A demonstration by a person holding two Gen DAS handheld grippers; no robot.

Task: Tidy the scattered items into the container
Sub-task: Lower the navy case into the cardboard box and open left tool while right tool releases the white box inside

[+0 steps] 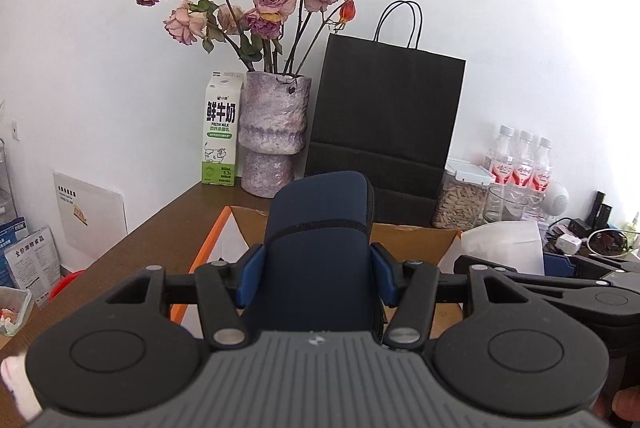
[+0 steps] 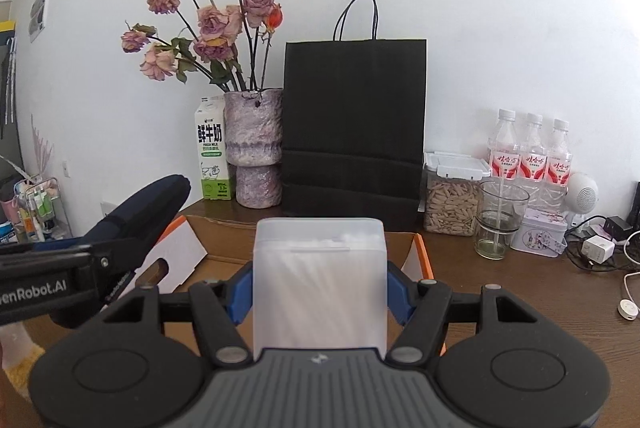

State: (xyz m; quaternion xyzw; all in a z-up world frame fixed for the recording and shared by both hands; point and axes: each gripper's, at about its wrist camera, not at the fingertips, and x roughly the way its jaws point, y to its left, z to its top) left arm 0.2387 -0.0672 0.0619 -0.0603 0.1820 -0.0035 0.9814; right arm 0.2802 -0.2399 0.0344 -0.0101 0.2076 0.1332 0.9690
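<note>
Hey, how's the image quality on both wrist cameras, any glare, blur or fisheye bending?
Left wrist view: the wall is blown out toward the right, the black paper bag bends with fisheye distortion, and the navy pouch is sharp. Right wrist view: even daylight, dark vignette corners, the translucent white box slightly washed out, no motion blur.

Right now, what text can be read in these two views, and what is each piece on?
"鲜牛奶" and "FRESH MILK": milk carton; its smaller print is unreadable.
"enRobot.AI", cut off at the picture's edge: left gripper body, seen from the right wrist.
Red labels on the three water bottles: too blurred.
Blue packet and wall notice: too small.
</note>
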